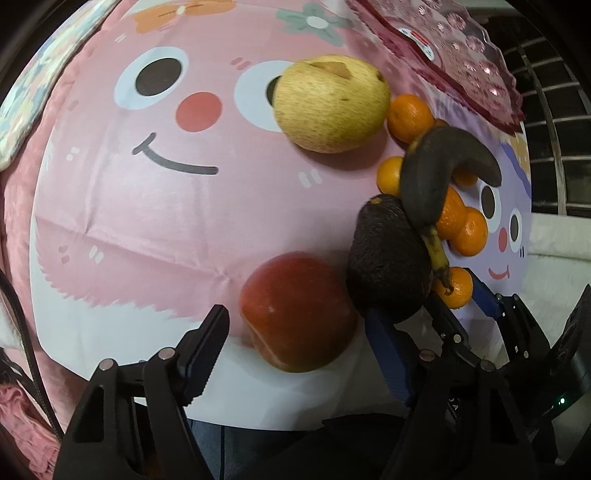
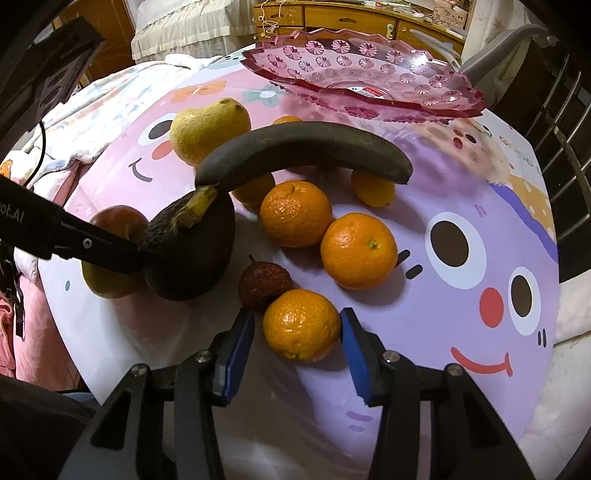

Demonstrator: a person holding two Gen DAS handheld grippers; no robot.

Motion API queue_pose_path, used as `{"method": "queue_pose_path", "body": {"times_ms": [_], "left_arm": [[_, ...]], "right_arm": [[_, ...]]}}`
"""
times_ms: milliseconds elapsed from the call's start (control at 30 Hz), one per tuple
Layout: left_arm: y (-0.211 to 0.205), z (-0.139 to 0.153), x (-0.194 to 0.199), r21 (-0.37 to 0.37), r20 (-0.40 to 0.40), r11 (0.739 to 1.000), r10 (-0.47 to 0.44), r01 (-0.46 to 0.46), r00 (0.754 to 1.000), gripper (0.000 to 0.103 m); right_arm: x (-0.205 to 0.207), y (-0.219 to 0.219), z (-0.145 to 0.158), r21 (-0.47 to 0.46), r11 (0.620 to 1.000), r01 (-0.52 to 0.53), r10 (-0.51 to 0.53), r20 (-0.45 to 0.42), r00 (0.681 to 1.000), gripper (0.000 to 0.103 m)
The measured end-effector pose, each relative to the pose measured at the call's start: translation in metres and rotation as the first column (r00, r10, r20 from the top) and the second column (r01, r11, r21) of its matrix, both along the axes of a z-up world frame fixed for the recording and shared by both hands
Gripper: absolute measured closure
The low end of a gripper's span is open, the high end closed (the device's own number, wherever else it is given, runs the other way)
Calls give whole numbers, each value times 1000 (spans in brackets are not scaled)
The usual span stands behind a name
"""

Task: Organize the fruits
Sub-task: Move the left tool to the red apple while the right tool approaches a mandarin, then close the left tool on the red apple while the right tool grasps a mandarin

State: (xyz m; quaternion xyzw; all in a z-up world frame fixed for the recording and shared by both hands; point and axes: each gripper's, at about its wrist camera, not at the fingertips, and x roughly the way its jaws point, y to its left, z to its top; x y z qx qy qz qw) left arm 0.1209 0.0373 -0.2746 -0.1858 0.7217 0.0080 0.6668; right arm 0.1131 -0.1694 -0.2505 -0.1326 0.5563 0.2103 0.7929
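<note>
A red apple (image 1: 291, 332) lies on the cartoon-face cloth (image 1: 166, 221) between the fingers of my left gripper (image 1: 297, 317), which is open with small gaps on both sides. A dark avocado (image 1: 388, 258) leans against its right finger. My right gripper (image 2: 298, 321) straddles an orange (image 2: 301, 325); its blue pads (image 2: 354, 350) sit close to the orange's sides without visibly pressing. A blackened banana (image 2: 306, 147) rests over the avocado (image 2: 188, 254) and other oranges (image 2: 356, 251). A yellow pear (image 1: 328, 107) lies further back. A lychee (image 2: 264, 280) touches the straddled orange.
A pink cut-glass dish (image 2: 369, 77) stands at the far edge of the cloth, with no fruit in it. The left gripper's finger (image 2: 99, 247) crosses in front of the apple (image 2: 114, 221). A metal railing (image 2: 569, 147) runs along the right. Wooden drawers (image 2: 351, 18) stand behind.
</note>
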Motion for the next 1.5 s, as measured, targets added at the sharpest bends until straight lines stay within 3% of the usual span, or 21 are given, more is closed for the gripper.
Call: {"method": "queue_pose_path", "body": {"times_ms": [267,767,867,900,933,1000,1167,1333,1500], "left_arm": [[19,8,-5,-58,30,997,52,-50,998,39],[34,7,-13,-129,87,989,89,-77,992,41],[36,11,-17,-134,113,989,83,-68,990,45],[38,14,-18,-136,131,989,81,-63,988,53],[38,17,-18,-139,149,989,79,-58,986,54],[39,19,-18,-105,156,994,45,-28,987,54],[36,18,-15,-110,169,994,27,-8,985,53],[37,15,-11,-127,149,992,43,-24,988,49],[34,13,-2,-86,150,996,36,-23,988,46]], "right_arm": [[7,-4,-4,13,999,42,-42,-24,999,61],[6,-16,-2,61,977,203,-195,-109,975,62],[3,-17,-3,59,969,242,-232,-134,963,62],[3,-18,-3,61,966,252,-241,-138,960,62],[2,-19,-3,63,962,264,-253,-144,957,62],[0,-20,-1,70,954,292,-279,-155,948,63],[-4,-20,2,69,939,337,-323,-159,933,63],[-8,-21,7,73,929,364,-350,-155,924,63],[-13,-21,11,72,924,376,-362,-156,919,63]]}}
